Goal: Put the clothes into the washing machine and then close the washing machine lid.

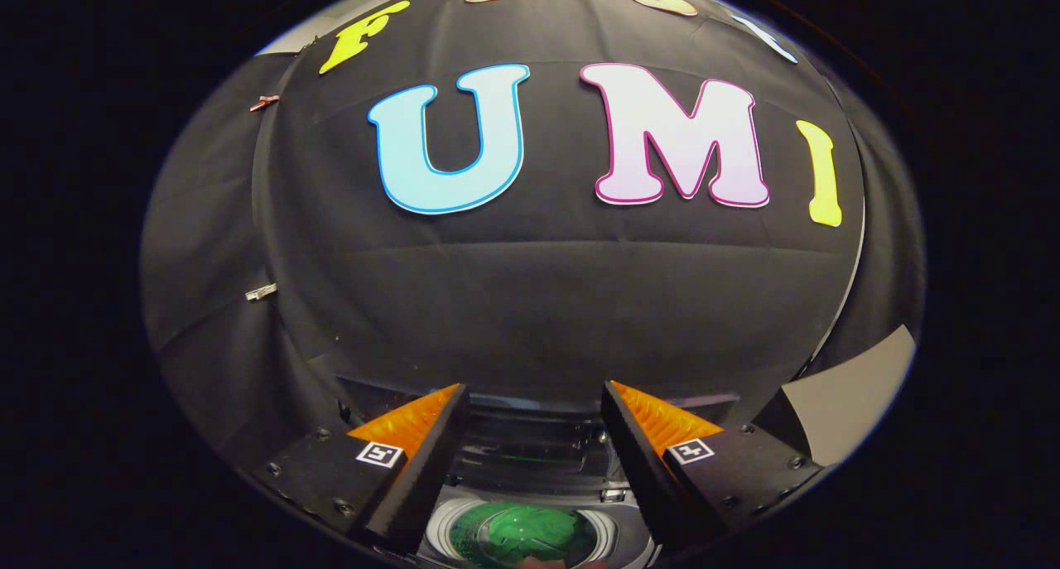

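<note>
Black cloth (530,304) hangs behind, with two small clips (262,291) on its left. The gripper (534,407) has its fingers spread wide, holding nothing. Green clothes (523,534) lie in the washer (530,461) drum, low between the fingers.

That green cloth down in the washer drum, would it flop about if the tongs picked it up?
Probably. The green cloth lies crumpled in the round washer drum, so it looks soft and likely to droop. It seems light. The open tongs hover above it, touching nothing.
</note>
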### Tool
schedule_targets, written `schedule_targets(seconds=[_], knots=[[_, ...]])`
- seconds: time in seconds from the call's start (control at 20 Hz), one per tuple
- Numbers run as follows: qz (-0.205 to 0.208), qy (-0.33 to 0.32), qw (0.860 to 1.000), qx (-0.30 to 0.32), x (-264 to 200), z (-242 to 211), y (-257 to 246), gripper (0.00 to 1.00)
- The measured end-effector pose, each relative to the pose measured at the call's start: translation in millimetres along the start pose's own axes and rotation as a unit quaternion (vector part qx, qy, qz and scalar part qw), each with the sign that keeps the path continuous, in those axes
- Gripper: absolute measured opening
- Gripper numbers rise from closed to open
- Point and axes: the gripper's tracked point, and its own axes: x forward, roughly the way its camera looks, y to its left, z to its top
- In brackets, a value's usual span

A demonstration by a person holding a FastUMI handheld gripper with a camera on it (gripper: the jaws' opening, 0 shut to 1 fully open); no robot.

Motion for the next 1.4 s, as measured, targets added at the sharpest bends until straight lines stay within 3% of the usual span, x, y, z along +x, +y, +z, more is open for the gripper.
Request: schedule_targets(seconds=[0.3, 0.55, 1.4], knots=[[-0.021, 0.02, 1.0, -0.009, 40.5, -6.3, -16.3, 1.0], [-0.011, 0.029, 0.999, 0.007, 57.0, -11.7, -17.5, 1.0], [0.014, 0.014, 1.0, -0.006, 3.8, -28.9, -12.4, 1.0]])
